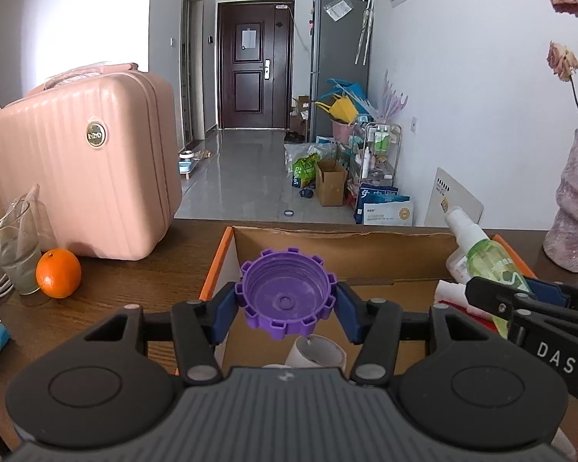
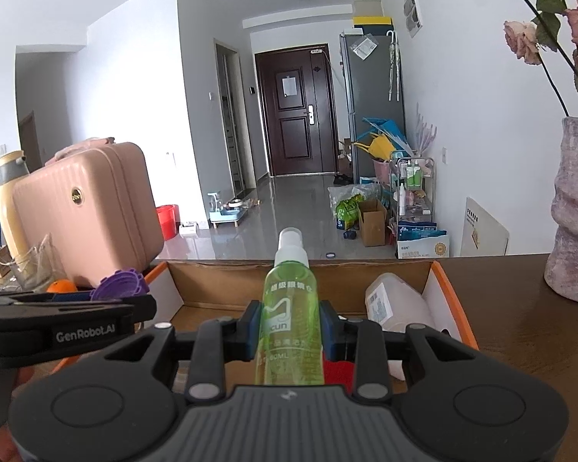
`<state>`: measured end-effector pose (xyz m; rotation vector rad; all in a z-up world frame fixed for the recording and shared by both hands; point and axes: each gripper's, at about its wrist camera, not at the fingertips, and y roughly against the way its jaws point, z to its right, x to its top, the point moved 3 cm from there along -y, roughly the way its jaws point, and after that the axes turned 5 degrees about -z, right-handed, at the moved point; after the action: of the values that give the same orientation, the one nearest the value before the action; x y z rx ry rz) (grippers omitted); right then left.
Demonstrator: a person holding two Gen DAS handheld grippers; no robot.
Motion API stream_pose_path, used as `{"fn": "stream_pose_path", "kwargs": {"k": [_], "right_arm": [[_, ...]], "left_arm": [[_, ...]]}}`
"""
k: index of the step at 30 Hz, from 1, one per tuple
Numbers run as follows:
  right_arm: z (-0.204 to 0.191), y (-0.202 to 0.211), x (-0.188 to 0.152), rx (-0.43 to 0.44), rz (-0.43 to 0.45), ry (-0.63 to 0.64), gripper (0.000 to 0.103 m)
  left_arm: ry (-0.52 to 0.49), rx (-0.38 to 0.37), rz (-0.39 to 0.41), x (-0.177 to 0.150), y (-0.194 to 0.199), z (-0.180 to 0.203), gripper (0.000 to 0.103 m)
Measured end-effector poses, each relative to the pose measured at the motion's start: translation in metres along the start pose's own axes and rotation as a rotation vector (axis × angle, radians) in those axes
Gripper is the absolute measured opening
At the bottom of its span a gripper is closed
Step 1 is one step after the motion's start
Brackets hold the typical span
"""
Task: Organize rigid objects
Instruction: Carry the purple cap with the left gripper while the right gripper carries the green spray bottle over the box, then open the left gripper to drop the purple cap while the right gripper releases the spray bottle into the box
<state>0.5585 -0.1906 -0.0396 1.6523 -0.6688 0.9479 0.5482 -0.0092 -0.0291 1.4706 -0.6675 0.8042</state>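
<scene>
Your left gripper has its fingers pinching a purple ridged cap, open side toward the camera, held above the near left part of the cardboard box. Your right gripper has its fingers pressed on a green spray bottle, nozzle pointing away from you, over the middle of the same box. Below the cap lies a white roll; at the right of the box sits a white jug. Lower each item into a bare spot before you loosen the grip: judging by the layout, the bottle fits best laid flat left of the jug, the cap beside the roll. Farther off on the desk stand an orange and a pink case; leave them.
</scene>
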Motion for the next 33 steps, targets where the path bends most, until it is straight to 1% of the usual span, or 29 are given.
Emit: {"fn": "stream_pose_path", "kwargs": {"k": [4,9,10,12,13,14,15,16,17,18,19,20,22,23,25,33], "right_arm": [[0.0,-0.005,-0.001,-0.005,-0.01,0.005,0.03],[-0.001,-0.008,0.0,-0.006,-0.029,0.011,0.03],[-0.002,-0.008,-0.001,-0.01,-0.033,0.016,0.03],[-0.001,-0.008,0.001,-0.027,-0.021,0.019,0.031],[-0.001,-0.007,0.001,-0.034,-0.02,0.018,0.039],[0.0,-0.006,0.002,-0.04,-0.016,0.011,0.051],[0.001,-0.005,0.002,-0.047,-0.011,0.005,0.058],[0.002,-0.003,0.002,-0.055,-0.004,-0.001,0.067],[0.003,-0.001,0.003,-0.064,0.004,-0.002,0.071],[0.005,0.001,0.003,-0.067,0.01,-0.005,0.073],[0.006,0.002,0.004,-0.069,0.015,-0.012,0.08],[0.007,0.003,0.005,-0.073,0.022,-0.021,0.09],[0.009,0.006,0.005,-0.079,0.038,-0.029,0.099],[0.009,0.007,0.005,-0.082,0.043,-0.031,0.101],[0.009,0.007,0.006,-0.082,0.043,-0.032,0.102],[0.009,0.007,0.006,-0.077,0.043,-0.031,0.103]], "left_arm": [[-0.004,0.009,-0.014,-0.001,-0.008,-0.002,0.055],[-0.007,0.002,-0.036,-0.002,-0.012,-0.003,0.056],[-0.013,0.001,-0.039,-0.003,-0.012,-0.002,0.058],[-0.02,-0.004,-0.042,-0.004,-0.012,-0.001,0.07],[-0.021,0.0,-0.041,-0.004,-0.012,-0.001,0.073],[-0.02,0.002,-0.039,-0.004,-0.012,-0.001,0.077],[-0.016,0.001,-0.038,-0.004,-0.012,-0.002,0.081],[-0.012,0.004,-0.037,-0.004,-0.011,-0.003,0.083],[-0.009,0.009,-0.034,-0.004,-0.011,-0.003,0.087],[-0.008,0.014,-0.031,-0.004,-0.01,-0.004,0.091],[-0.004,0.018,-0.028,-0.004,-0.01,-0.004,0.095],[0.001,0.025,-0.023,-0.003,-0.009,-0.005,0.102],[0.011,0.041,-0.012,-0.003,-0.007,-0.006,0.103],[0.012,0.041,-0.014,-0.002,-0.008,-0.007,0.103],[0.018,0.043,-0.018,-0.003,-0.008,-0.008,0.103],[0.023,0.046,-0.024,-0.003,-0.008,-0.007,0.103]]}}
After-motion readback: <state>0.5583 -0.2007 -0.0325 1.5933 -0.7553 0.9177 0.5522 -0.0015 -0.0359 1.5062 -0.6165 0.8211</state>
